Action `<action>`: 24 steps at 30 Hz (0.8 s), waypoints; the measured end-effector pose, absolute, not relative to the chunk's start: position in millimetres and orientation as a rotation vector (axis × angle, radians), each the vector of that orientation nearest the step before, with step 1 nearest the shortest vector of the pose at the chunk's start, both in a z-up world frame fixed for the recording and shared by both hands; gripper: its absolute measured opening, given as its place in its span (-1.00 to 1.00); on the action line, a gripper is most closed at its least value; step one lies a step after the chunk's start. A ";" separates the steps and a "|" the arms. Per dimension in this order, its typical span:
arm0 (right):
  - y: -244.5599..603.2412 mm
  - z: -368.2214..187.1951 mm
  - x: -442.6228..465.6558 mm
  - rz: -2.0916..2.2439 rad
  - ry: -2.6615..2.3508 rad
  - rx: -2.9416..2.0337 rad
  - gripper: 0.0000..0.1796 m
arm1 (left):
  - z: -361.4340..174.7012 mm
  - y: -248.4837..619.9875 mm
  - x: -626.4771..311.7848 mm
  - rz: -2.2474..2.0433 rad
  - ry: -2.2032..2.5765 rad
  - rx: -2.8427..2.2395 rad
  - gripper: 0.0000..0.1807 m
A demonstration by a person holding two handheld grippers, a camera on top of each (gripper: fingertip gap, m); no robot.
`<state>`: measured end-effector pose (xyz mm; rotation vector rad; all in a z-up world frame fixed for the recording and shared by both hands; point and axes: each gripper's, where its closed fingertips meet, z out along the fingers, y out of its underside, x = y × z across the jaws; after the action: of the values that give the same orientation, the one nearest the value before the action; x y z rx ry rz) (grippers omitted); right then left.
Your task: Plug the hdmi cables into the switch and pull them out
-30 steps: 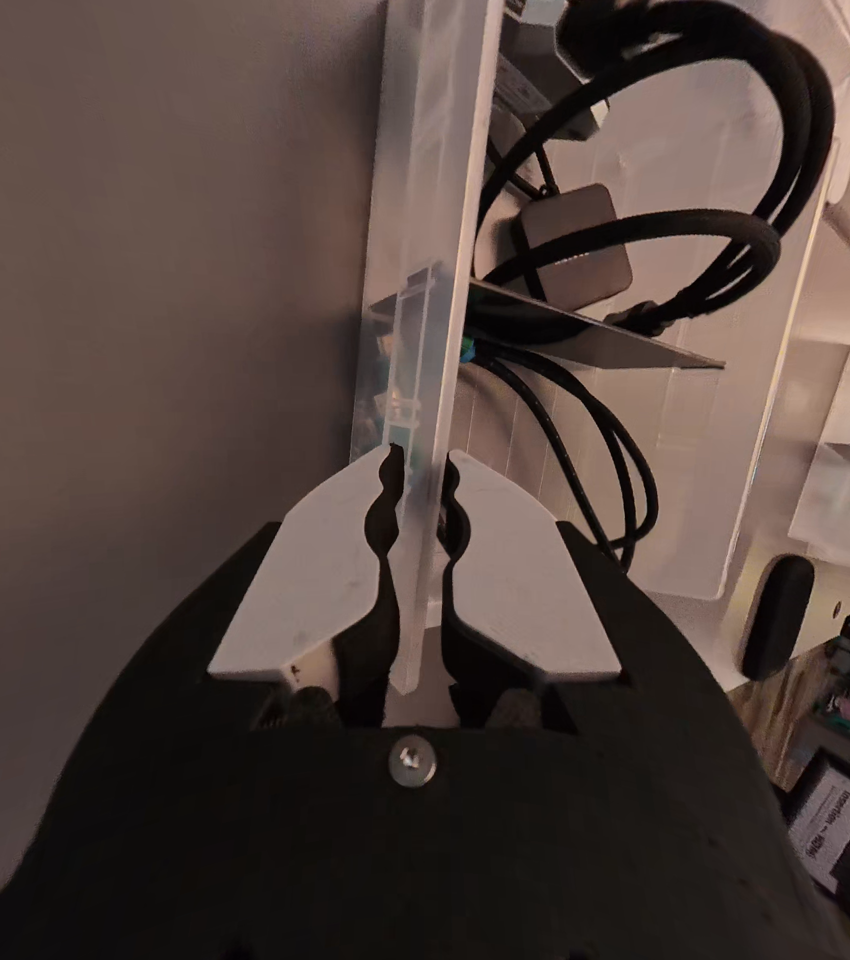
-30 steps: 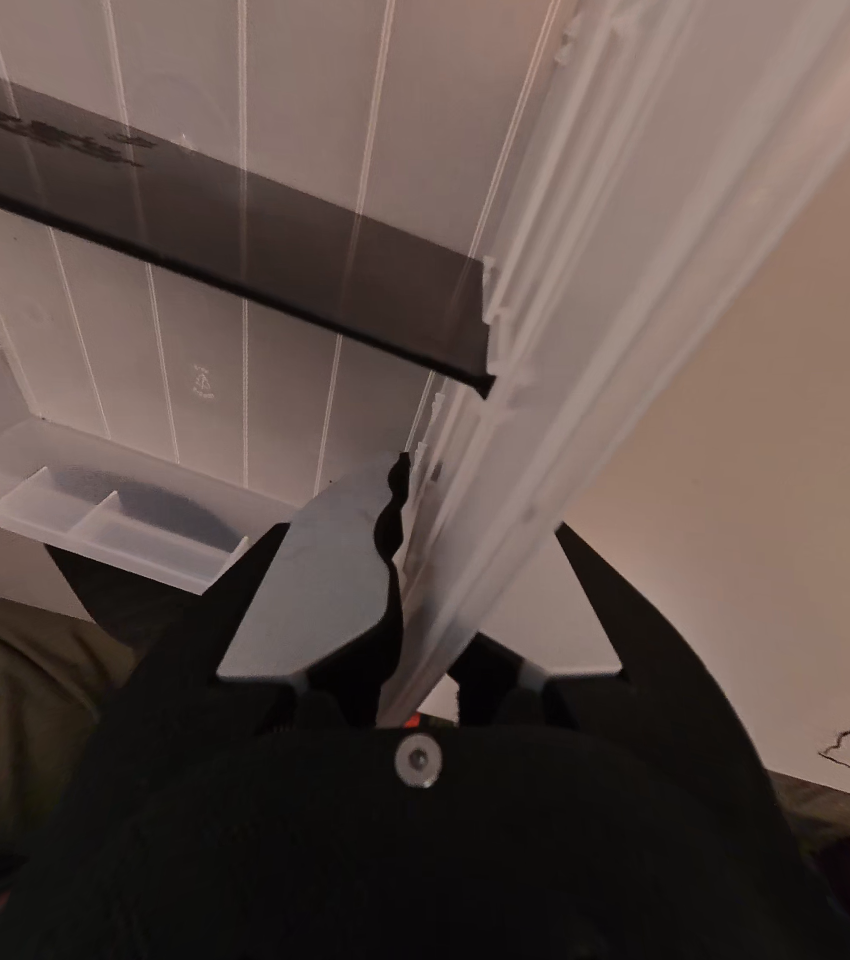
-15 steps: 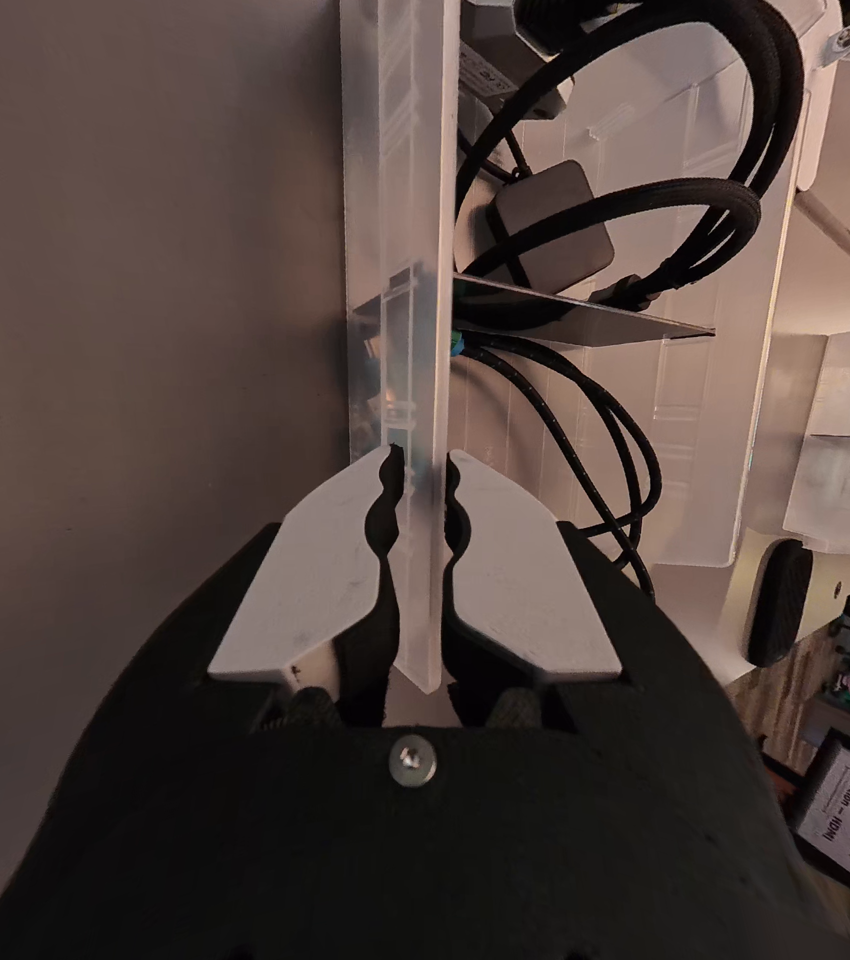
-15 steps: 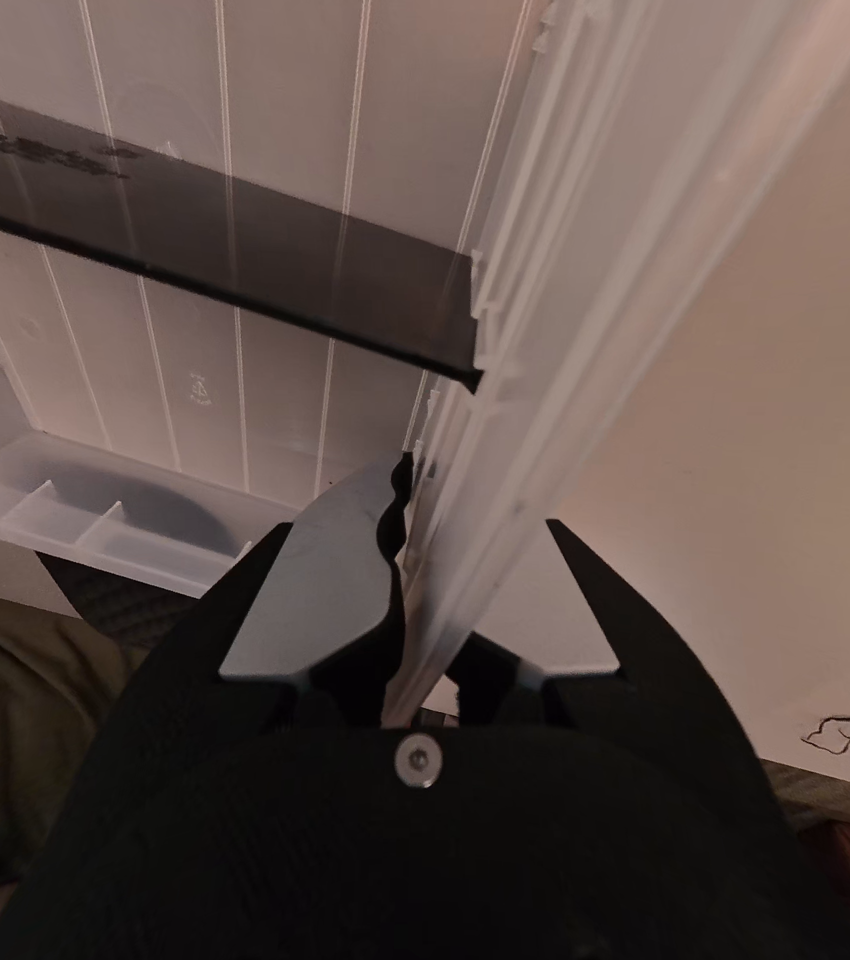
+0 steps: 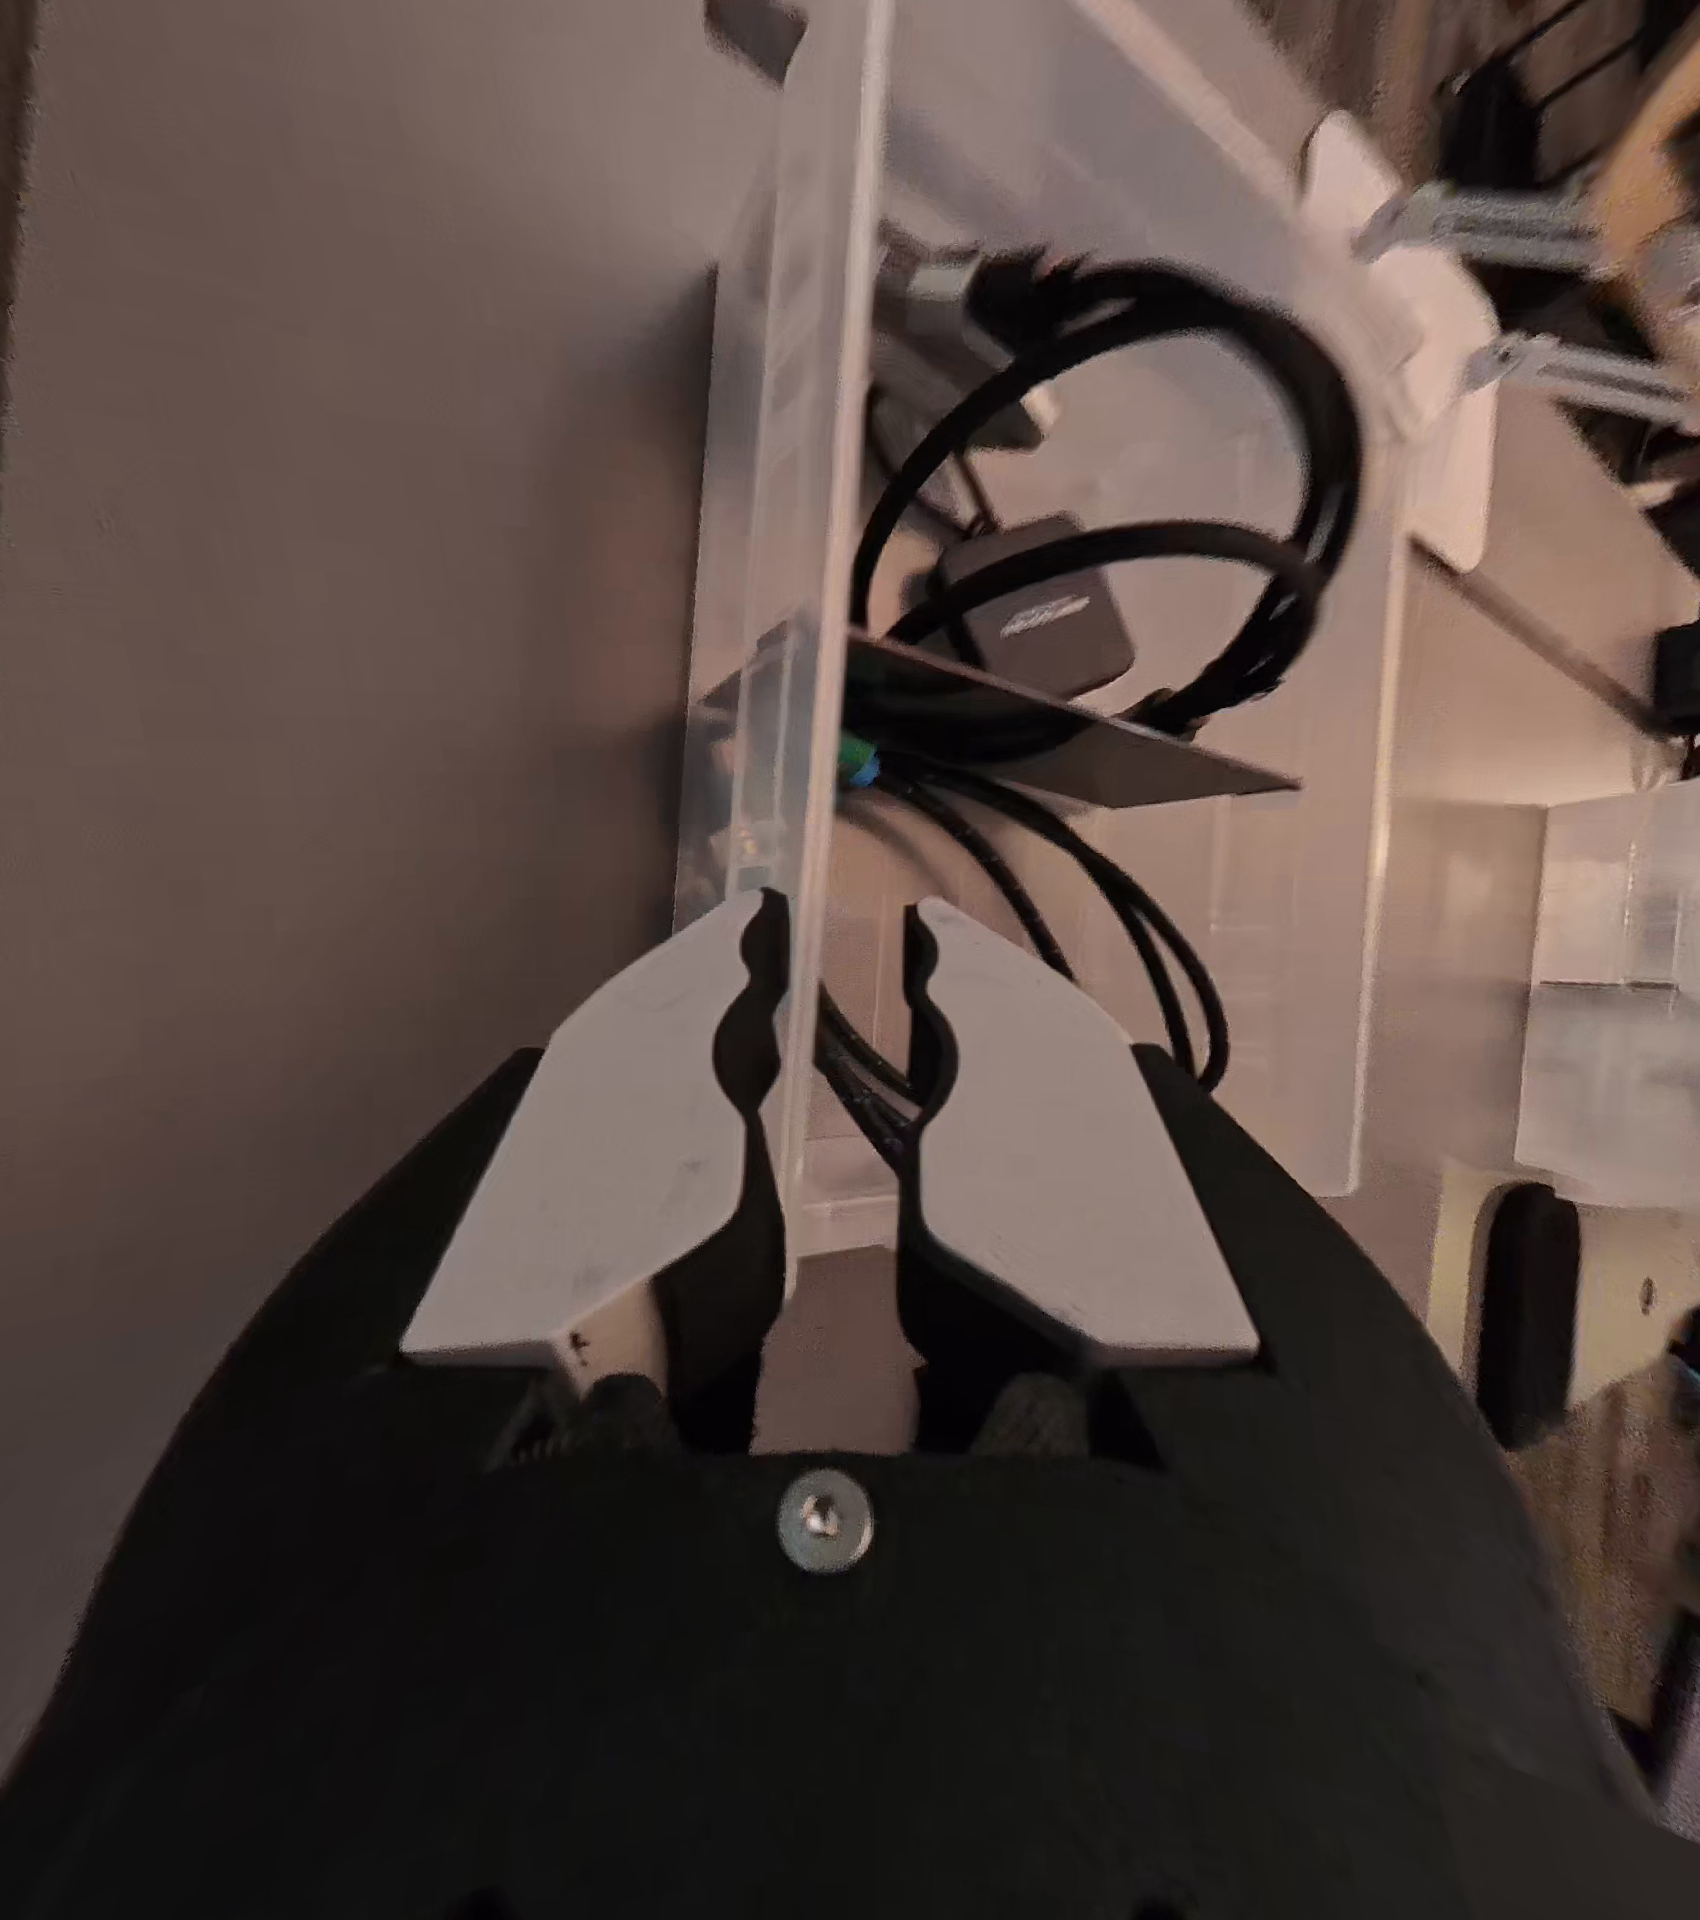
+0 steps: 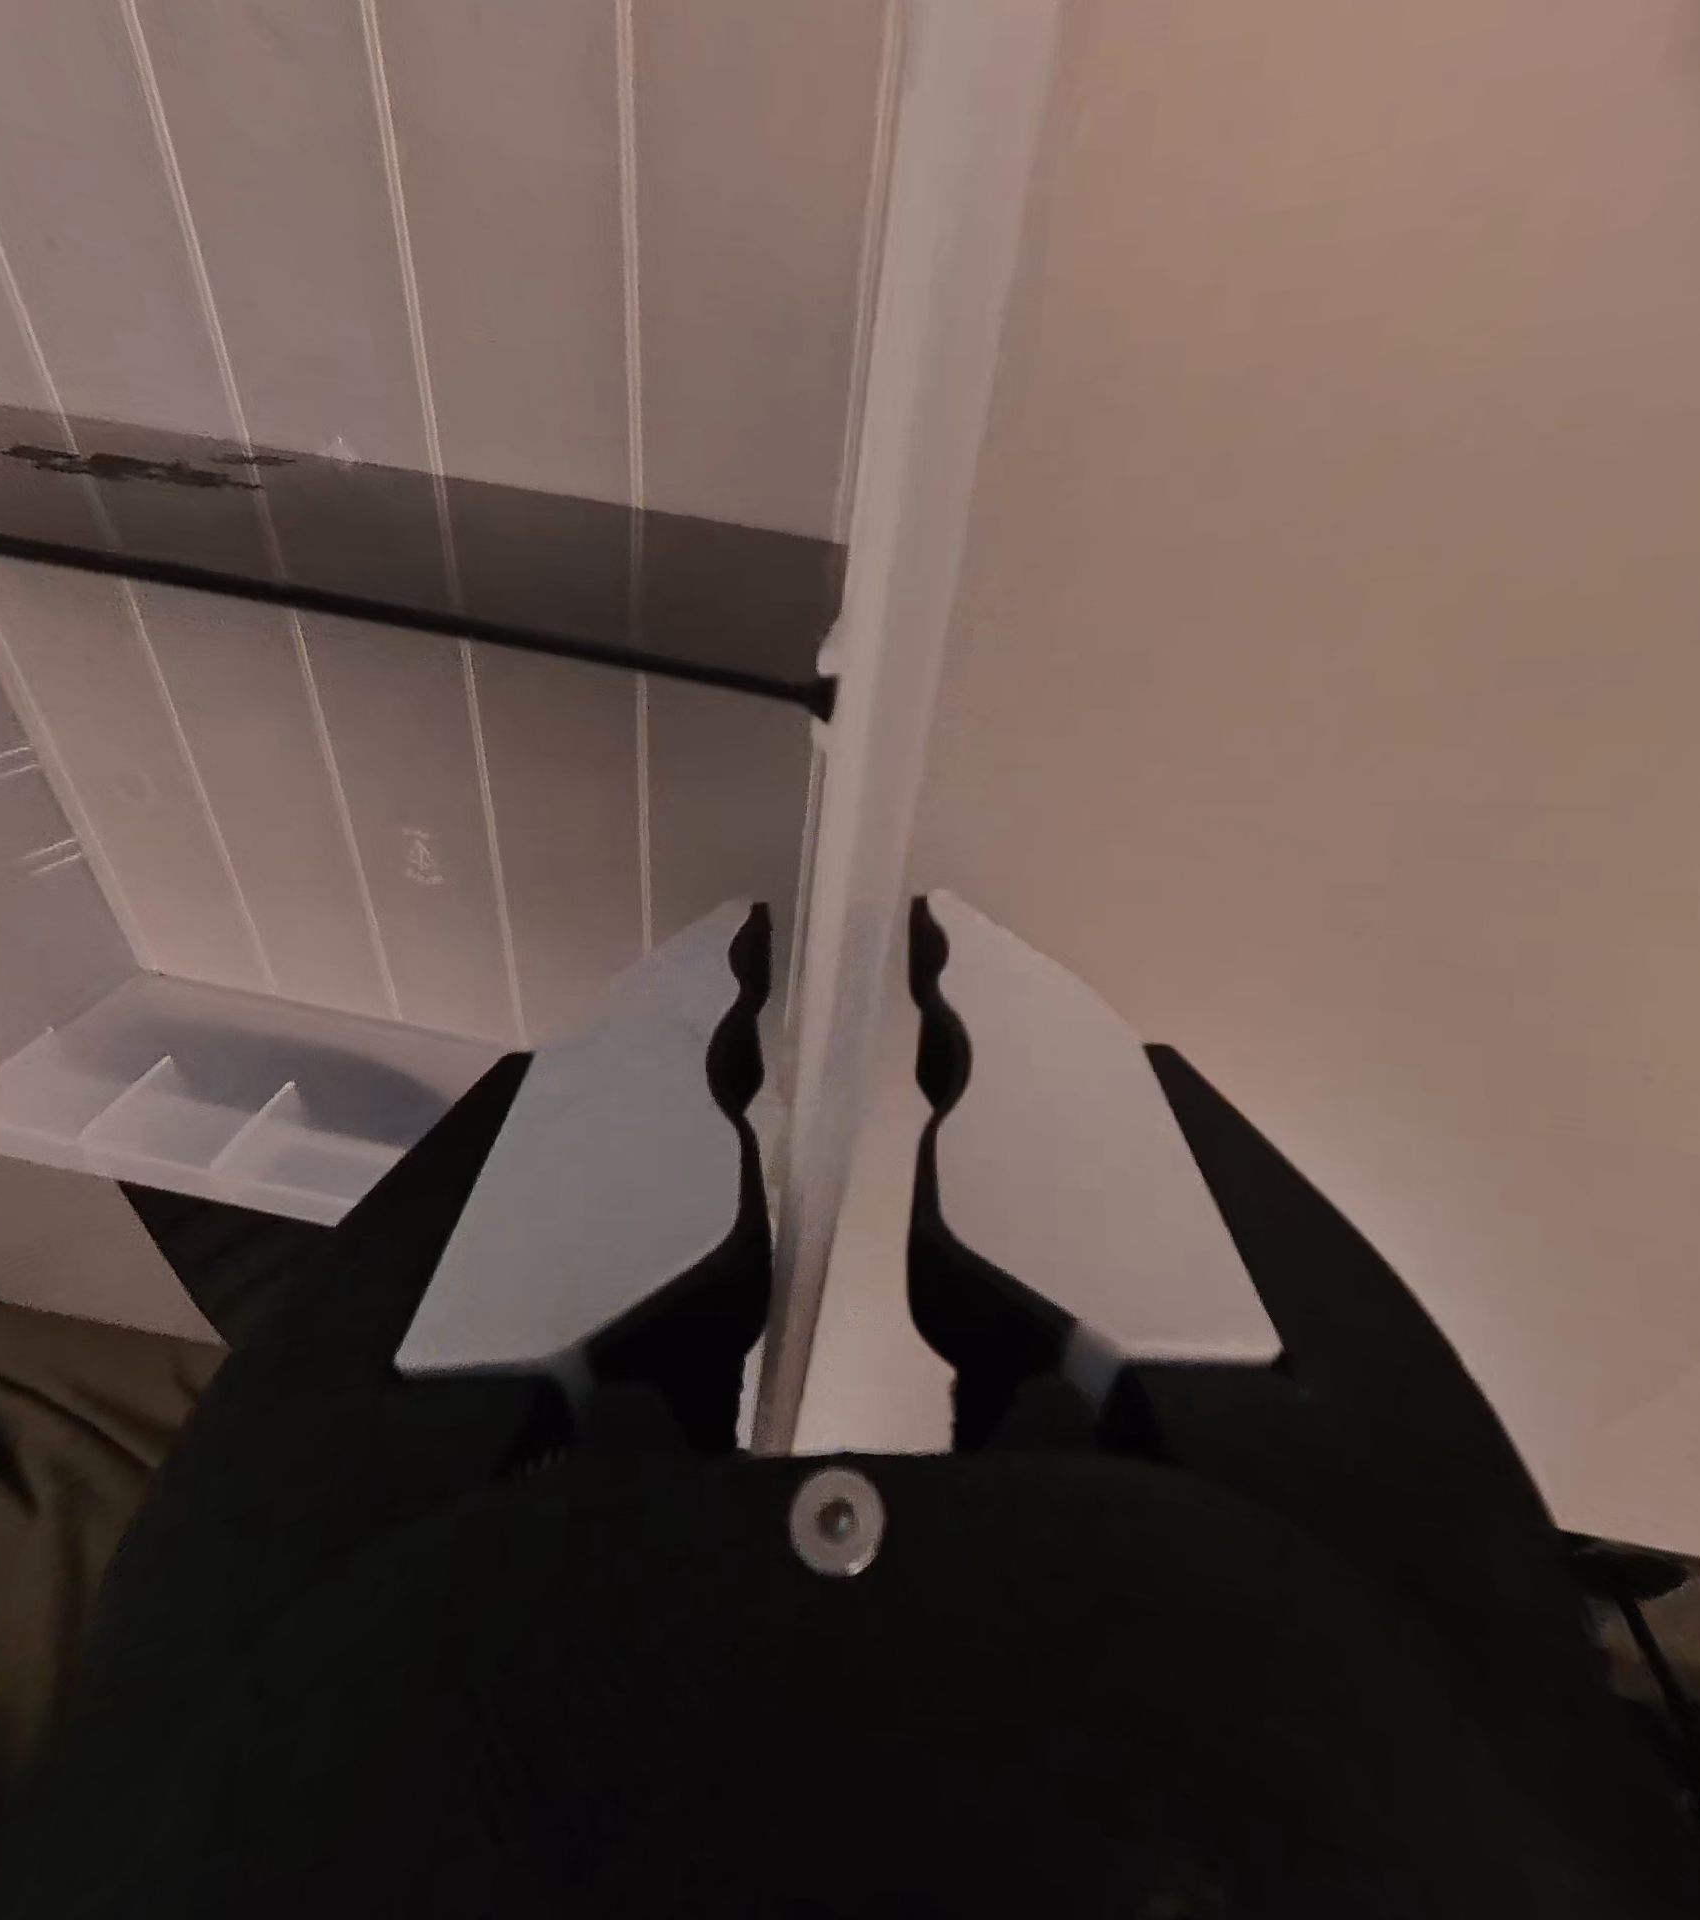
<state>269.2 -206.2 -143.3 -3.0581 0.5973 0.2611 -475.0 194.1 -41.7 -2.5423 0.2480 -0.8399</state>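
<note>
A clear plastic bin stands on a pale table. In the left wrist view its side wall point(image 5: 815, 520) runs up between the fingers of my left gripper point(image 5: 841, 914), near the left pad with a clear gap to the right pad, so it is open. Inside the bin lie coiled black HDMI cables point(image 5: 1293, 436), a grey switch box point(image 5: 1043, 613) and a dark divider point(image 5: 1085, 748). In the right wrist view the bin's other wall point(image 6: 877, 520) stands between the spread fingers of my right gripper point(image 6: 841, 914), with gaps on both sides. The divider point(image 6: 358, 561) crosses the bin there.
A small clear compartment tray point(image 6: 181, 1101) sits beyond the bin's near end; it also shows in the left wrist view point(image 5: 1677, 935). Blurred clutter and shelves fill the top right of that view. Bare tabletop point(image 5: 306, 623) lies outside the bin wall.
Both grippers were shut on the bin's walls and have now opened off them. The bin wall stands upright in the right wrist view where it leaned before.
</note>
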 end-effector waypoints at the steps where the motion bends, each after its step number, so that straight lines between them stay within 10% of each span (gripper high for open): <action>1: -206.2 -138.0 273.6 0.212 0.585 -3.041 -0.66 | -28.0 192.7 -477.4 -0.805 0.279 -2.489 -0.75; 11: -157.1 14.1 290.3 -0.347 0.218 -2.458 -0.56 | 110.1 171.2 -418.8 -0.248 0.771 -1.557 -0.31; 24: -141.5 251.0 73.3 -0.701 -0.287 -0.870 -0.58 | -22.9 248.2 -364.5 0.266 1.130 -1.783 -0.22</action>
<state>73.3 -141.5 251.0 -0.8704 -0.2871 -0.7010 -364.5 248.2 -22.9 -1.7826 1.1296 0.2657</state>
